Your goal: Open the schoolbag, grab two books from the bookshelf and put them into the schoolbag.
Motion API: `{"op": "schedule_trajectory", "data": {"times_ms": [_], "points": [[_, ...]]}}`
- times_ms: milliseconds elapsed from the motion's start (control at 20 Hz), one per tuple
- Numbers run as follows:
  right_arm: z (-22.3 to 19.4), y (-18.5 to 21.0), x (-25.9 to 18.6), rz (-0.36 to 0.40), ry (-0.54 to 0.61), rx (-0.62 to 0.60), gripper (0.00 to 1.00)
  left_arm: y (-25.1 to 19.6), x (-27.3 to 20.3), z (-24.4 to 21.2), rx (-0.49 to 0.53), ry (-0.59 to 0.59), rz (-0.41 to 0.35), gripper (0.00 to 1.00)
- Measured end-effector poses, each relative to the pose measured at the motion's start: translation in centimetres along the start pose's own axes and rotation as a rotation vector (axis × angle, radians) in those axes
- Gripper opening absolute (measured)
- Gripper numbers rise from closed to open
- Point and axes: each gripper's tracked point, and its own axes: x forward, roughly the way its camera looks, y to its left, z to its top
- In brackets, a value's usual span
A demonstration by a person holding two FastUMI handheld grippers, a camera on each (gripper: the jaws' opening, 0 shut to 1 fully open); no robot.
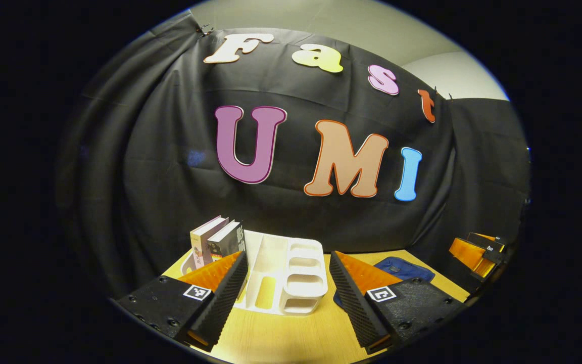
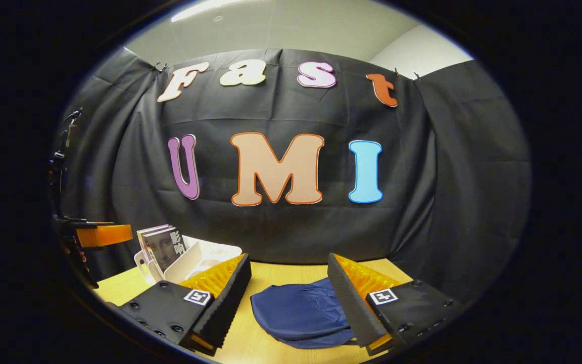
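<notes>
We hold both the left gripper (image 1: 286,288) and the right gripper (image 2: 288,293) with jaws apart, empty. The books (image 1: 216,238) stand in the white bookshelf (image 1: 286,283) at the table's (image 1: 271,338) back edge (left side); the schoolbag (image 2: 296,313) lies flat beside it.

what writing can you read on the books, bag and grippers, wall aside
"影响": on the front book's cover, in the white rack.
Book spines: small print, too blurred to read.
Square tags on the left gripper and right gripper: black-and-white patterns, no words.
Schoolbag: no writing visible.
</notes>
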Motion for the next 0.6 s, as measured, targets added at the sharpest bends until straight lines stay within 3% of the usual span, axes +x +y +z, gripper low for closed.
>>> {"op": "schedule_trajectory", "data": {"times_ms": [150, 250, 600], "points": [[-0.4, -1.1, 0.1, -0.007, 0.006, -0.012, 0.98, -0.4, 0.2, -0.2, -0.005, 0.010, 0.004, 0.93], [-1.2, -1.7, 0.2, -0.007, 0.020, -0.037, 0.97, -0.4, 0.0, -0.5, 0.000, 0.012, 0.012, 0.96], [-5.6, -3.6, -0.4, 0.011, 0.078, -0.259, 0.97, -0.2, -0.3, -0.8, 0.020, 0.024, 0.042, 0.96]]}}
